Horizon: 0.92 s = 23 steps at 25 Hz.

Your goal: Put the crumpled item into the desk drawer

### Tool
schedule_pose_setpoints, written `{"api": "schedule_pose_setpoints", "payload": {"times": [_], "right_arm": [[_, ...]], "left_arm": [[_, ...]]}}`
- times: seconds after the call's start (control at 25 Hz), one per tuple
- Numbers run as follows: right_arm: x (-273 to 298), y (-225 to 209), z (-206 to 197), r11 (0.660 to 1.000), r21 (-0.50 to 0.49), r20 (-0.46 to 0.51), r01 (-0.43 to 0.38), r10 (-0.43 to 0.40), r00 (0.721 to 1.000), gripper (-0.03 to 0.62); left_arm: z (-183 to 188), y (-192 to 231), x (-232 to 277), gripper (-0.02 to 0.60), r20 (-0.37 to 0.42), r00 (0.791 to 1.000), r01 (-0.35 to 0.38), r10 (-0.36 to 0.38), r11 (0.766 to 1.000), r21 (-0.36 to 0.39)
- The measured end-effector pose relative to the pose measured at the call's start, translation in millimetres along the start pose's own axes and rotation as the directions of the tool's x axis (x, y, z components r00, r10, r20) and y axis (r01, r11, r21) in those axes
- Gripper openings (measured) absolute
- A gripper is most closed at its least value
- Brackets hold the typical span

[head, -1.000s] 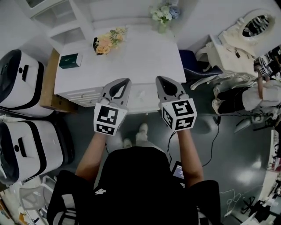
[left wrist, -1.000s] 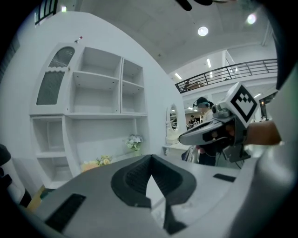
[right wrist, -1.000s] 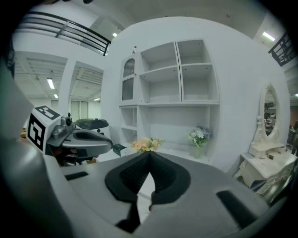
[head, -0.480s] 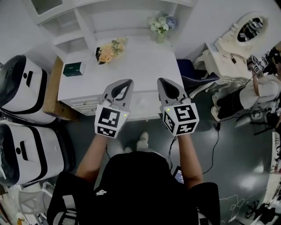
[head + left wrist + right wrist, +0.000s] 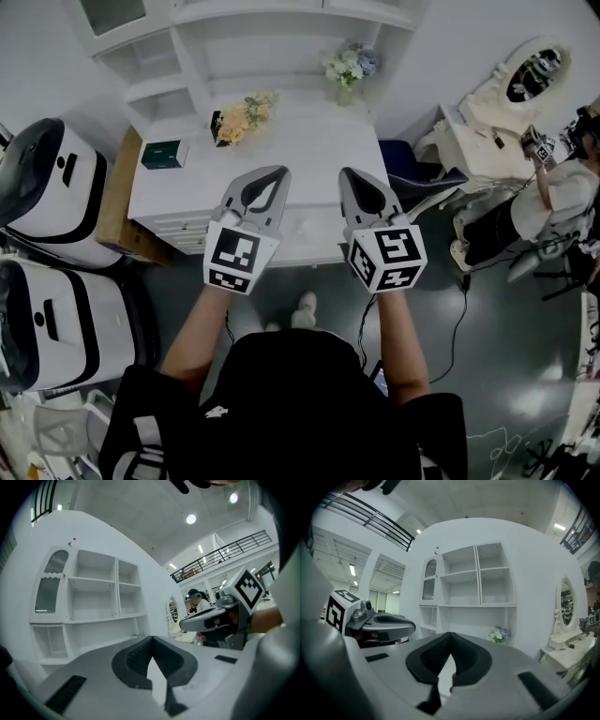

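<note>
- The whole head view sits differently from a second ago: the shelves (image 5: 178, 56) show more at the far side, and the desk (image 5: 300, 141) and all on it lie lower in the picture.
- Shelves: they stand against the far wall behind the desk, split into open compartments. What is in them cannot be made out.
- Two white-and-black machines (image 5: 47, 187) stand at the left, one near and one far, as before.
- Desk: white, with shut drawers (image 5: 178, 228) on its near left front, so their contents are hidden.
- A vanity (image 5: 506, 94) with an oval mirror stands at the far right, and a person (image 5: 553, 202) is near it.
- Left gripper (image 5: 270, 174): it hangs over the desk's near edge with its jaws together and nothing between them, the same as a second ago.
- Right gripper (image 5: 354, 178): just right of the left one, over the same edge, with its jaws together on nothing, unchanged.
- Box (image 5: 165, 153): green and shut, on the desk's far left corner.
- Peach flowers (image 5: 242, 116) sit in a dark pot left of the desk's far middle.
- White-blue flowers (image 5: 349, 64) stand in a vase at the desk's far edge.
- Crumpled item (image 5: 305, 223): a faint pale lump on the desk's near edge, between the grippers, may be it. It is too faint to be sure, and no gripper touches it.
</note>
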State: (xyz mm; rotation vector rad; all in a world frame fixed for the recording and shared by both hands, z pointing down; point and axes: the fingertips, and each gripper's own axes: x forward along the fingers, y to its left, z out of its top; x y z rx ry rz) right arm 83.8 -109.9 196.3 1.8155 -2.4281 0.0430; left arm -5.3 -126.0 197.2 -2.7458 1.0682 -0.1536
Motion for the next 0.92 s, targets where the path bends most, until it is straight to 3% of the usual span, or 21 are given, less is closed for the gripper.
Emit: {"api": "schedule_pose_setpoints", "payload": {"times": [0.92], "right_arm": [[4.7, -7.1, 3.2, 1.0, 0.004, 0.006, -0.005, 0.005, 1.0, -0.003]], "left_arm": [[3.5, 0.8, 12.9, 0.006, 0.014, 1.0, 0.001, -0.001, 1.0, -0.003]]}}
